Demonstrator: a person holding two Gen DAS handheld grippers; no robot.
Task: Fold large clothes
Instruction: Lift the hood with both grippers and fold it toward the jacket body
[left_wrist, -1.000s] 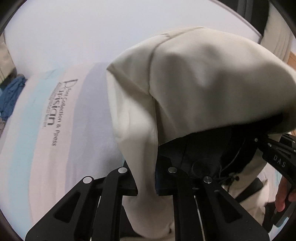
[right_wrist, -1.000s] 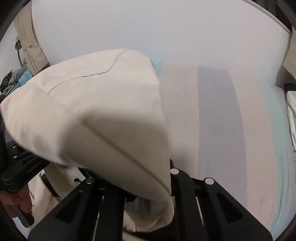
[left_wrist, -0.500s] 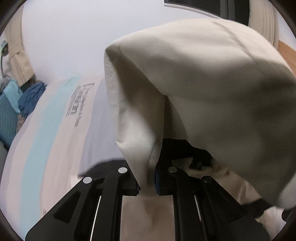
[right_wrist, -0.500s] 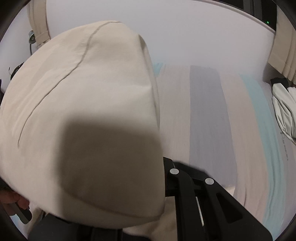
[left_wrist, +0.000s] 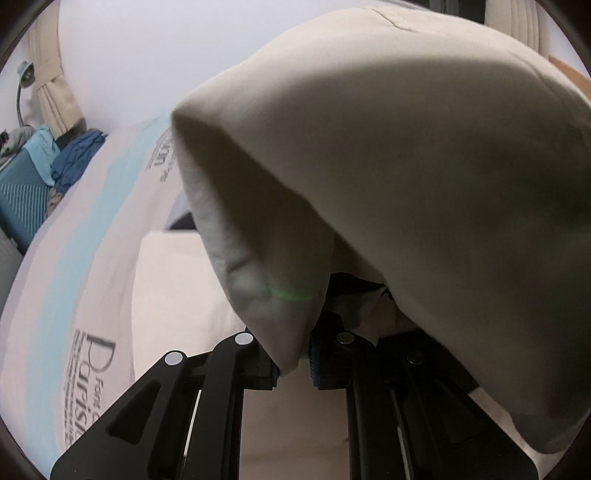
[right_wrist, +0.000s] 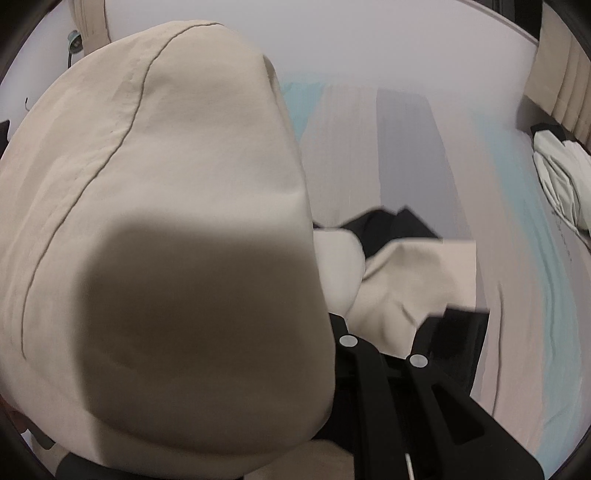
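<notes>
While clamped on the cream garment (left_wrist: 406, 166), both tongs (left_wrist: 293, 363) (right_wrist: 325, 332) over "Paris…"-lettered striped bedsheet (left_wrist: 85, 354).

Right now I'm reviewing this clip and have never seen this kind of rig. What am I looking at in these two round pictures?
Each picture comes from a fisheye camera mounted on a handheld two-finger gripper, one per hand, looking along its black fingers. The left gripper is shut on a fold of the cream garment, which billows over the lens. The right gripper's tips are hidden under the same cloth, also pinched. Below lies a striped bedsheet with printed lettering, where the garment's lower part rests.
</notes>
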